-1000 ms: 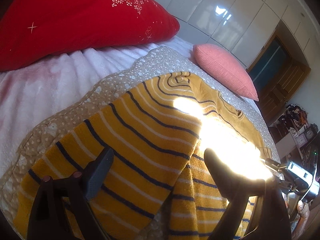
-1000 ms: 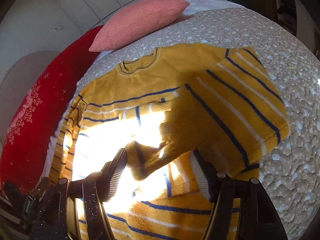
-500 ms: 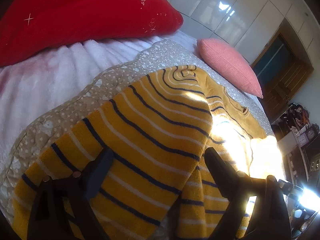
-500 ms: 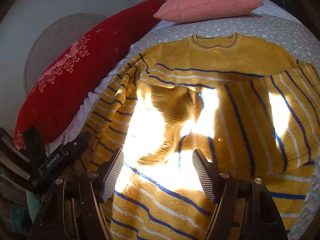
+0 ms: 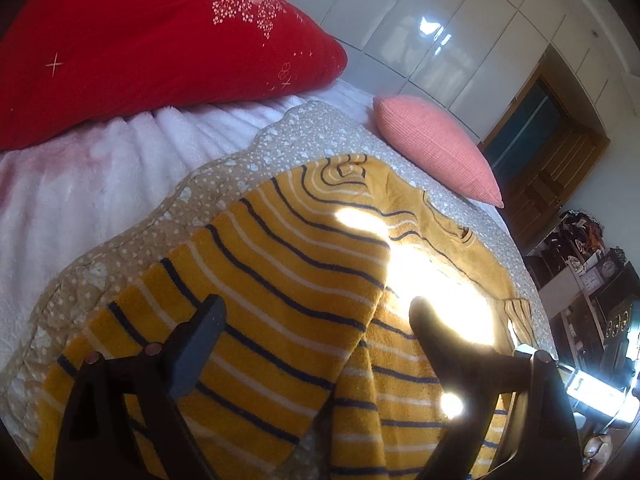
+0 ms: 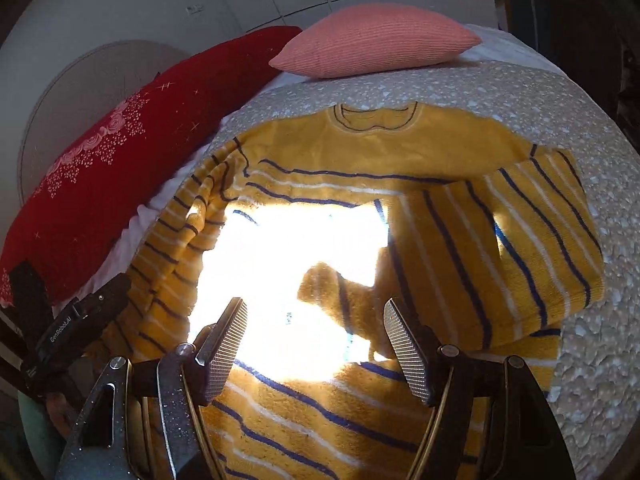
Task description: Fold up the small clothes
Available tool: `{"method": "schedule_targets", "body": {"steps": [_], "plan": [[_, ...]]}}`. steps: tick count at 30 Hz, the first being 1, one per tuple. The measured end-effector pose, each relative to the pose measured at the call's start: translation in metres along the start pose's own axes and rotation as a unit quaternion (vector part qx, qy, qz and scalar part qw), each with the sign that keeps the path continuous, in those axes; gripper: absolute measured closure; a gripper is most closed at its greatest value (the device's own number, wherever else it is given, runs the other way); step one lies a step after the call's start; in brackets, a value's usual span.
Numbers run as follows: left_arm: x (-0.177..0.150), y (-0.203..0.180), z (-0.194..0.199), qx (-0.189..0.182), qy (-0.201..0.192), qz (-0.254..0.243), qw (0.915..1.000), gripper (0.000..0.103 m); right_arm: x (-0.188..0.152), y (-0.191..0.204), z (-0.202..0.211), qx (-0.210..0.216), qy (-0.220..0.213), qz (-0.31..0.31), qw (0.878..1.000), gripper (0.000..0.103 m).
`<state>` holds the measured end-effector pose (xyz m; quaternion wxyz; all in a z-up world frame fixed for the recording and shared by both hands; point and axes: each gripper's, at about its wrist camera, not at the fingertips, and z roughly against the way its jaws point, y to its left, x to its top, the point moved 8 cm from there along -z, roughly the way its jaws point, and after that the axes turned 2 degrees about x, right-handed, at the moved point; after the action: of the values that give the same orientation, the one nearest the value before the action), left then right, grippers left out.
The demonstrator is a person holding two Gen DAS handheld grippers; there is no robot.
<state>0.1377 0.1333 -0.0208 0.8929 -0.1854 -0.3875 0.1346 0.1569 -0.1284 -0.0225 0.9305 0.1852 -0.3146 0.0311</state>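
Note:
A small yellow sweater point(image 5: 288, 280) with navy and white stripes lies flat on a dotted beige quilt point(image 5: 240, 160), neck toward the pink pillow. It also shows in the right wrist view point(image 6: 400, 152). One sleeve point(image 6: 520, 248) is folded over the body on the right in that view. My left gripper point(image 5: 316, 320) is open and empty just above the striped sleeve at the sweater's left side. My right gripper point(image 6: 316, 328) is open and empty above the sweater's lower body, where bright sun washes out the cloth. The left gripper's body point(image 6: 72, 328) shows at the left edge.
A big red embroidered pillow point(image 5: 152, 40) and a pink pillow point(image 5: 436, 148) lie at the head of the bed. A white fluffy blanket point(image 5: 80, 184) lies left of the quilt. White wardrobe doors point(image 5: 440, 20) and cluttered shelves point(image 5: 592, 264) stand beyond the bed.
Both grippers stayed open and empty. The right gripper swung left to face the neckline, and a small raised fold in front of it settled lower. The left gripper shifted slightly.

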Motion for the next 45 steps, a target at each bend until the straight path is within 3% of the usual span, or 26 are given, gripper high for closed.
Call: {"method": "schedule_targets", "body": {"steps": [6, 11, 14, 15, 18, 23, 28, 32, 36, 42, 44, 45], "plan": [[0.007, 0.02, 0.003, 0.0, 0.004, 0.039, 0.9992, 0.011, -0.012, 0.044, -0.041, -0.019, 0.034, 0.081, 0.996, 0.028], [0.013, 0.039, 0.006, -0.002, 0.002, 0.08, 0.9968, 0.011, -0.012, 0.055, -0.035, -0.028, 0.013, 0.092, 0.995, 0.028], [0.012, 0.037, 0.005, -0.007, 0.007, 0.081, 0.9967, 0.011, -0.008, 0.063, -0.041, -0.028, 0.017, 0.096, 0.995, 0.028], [0.011, 0.035, 0.005, -0.005, 0.007, 0.076, 0.9971, 0.011, -0.008, 0.065, -0.045, -0.03, 0.019, 0.096, 0.995, 0.034], [0.011, 0.033, 0.006, 0.003, -0.001, 0.067, 0.9978, 0.011, -0.01, 0.064, -0.059, -0.024, 0.041, 0.079, 0.996, 0.091], [0.013, 0.045, 0.007, 0.006, -0.003, 0.09, 0.9959, 0.011, 0.003, 0.061, -0.036, 0.004, 0.012, 0.03, 0.999, 0.092], [0.01, 0.047, 0.001, 0.012, 0.011, 0.095, 0.9953, 0.011, 0.05, 0.069, -0.014, 0.033, -0.018, -0.004, 0.999, 0.092], [0.009, 0.046, 0.001, 0.011, 0.013, 0.094, 0.9954, 0.011, 0.087, 0.078, -0.04, 0.042, -0.013, -0.038, 0.998, 0.092], [0.009, 0.048, 0.001, 0.006, 0.016, 0.097, 0.9951, 0.011, 0.098, 0.087, -0.087, 0.051, 0.007, -0.079, 0.996, 0.101], [0.008, 0.049, -0.003, 0.005, 0.025, 0.093, 0.9954, 0.011, 0.098, 0.11, -0.114, 0.007, 0.018, -0.024, 1.0, 0.1], [0.008, 0.05, -0.006, 0.002, 0.033, 0.094, 0.995, 0.011, 0.087, 0.108, -0.11, -0.005, 0.038, 0.003, 0.999, 0.086], [0.008, 0.05, -0.006, 0.001, 0.037, 0.092, 0.995, 0.011, 0.08, 0.106, -0.105, -0.01, 0.04, 0.019, 0.999, 0.064]]}}
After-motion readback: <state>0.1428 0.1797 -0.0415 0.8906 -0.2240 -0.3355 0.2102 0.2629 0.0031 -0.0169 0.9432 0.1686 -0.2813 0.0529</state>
